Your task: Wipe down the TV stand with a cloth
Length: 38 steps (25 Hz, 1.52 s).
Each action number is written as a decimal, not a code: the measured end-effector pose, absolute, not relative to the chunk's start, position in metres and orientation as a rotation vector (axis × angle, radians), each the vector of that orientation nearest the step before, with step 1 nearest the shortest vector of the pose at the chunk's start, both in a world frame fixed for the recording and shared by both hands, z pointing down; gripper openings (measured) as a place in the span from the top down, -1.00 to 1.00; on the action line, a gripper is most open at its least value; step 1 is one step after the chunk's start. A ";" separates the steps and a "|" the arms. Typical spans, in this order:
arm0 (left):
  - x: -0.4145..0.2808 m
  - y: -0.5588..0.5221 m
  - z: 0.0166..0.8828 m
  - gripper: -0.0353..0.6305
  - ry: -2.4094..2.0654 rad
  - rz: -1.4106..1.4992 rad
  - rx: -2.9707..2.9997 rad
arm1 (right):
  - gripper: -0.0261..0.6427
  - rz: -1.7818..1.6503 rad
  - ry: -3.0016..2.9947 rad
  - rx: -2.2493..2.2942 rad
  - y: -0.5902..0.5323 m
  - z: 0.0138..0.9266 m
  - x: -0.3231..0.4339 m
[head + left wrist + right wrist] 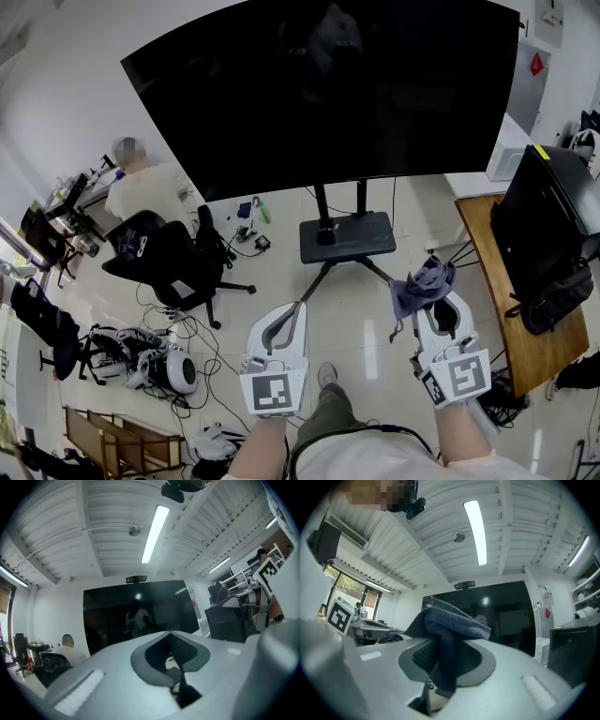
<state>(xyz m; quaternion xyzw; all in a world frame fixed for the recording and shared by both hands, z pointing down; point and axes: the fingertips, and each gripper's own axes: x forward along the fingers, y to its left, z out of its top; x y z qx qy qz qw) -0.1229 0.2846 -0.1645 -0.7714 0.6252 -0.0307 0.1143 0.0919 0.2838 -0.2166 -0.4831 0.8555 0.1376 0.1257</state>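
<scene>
At the far left of the head view, a seated person faces a cluttered desk, with a black office chair just behind them and a tangle of cables and white devices on the floor nearer the camera.

The left gripper is held low over the pale floor. In its own view its fingers are pressed together with nothing between them, leaving only a thin dark slit below the hollow in the pads.

Ahead stands the large dark TV. It is carried on the TV stand, whose black base plate sits on the floor under the screen with thin legs spreading toward the person.

The right gripper is to the right of the stand's base and apart from it. Its fingers pinch a blue-grey cloth. The cloth bunches above the fingertips and one fold hangs down between the pads. The cloth touches neither the stand nor the floor.

At the right edge a wooden tabletop carries a black monitor and a black bag.
</scene>
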 end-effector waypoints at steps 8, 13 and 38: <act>-0.206 0.138 -0.198 0.18 1.792 -0.019 -2.302 | 0.67 0.446 2.496 -1.504 0.140 -0.242 -0.005; -0.280 0.060 -0.197 0.18 1.815 0.040 -2.281 | 0.67 0.491 2.439 -1.585 0.068 -0.248 -0.062; -0.172 -0.385 0.494 0.18 1.901 -0.078 -2.026 | 0.67 0.480 2.455 -1.301 -0.413 0.477 0.041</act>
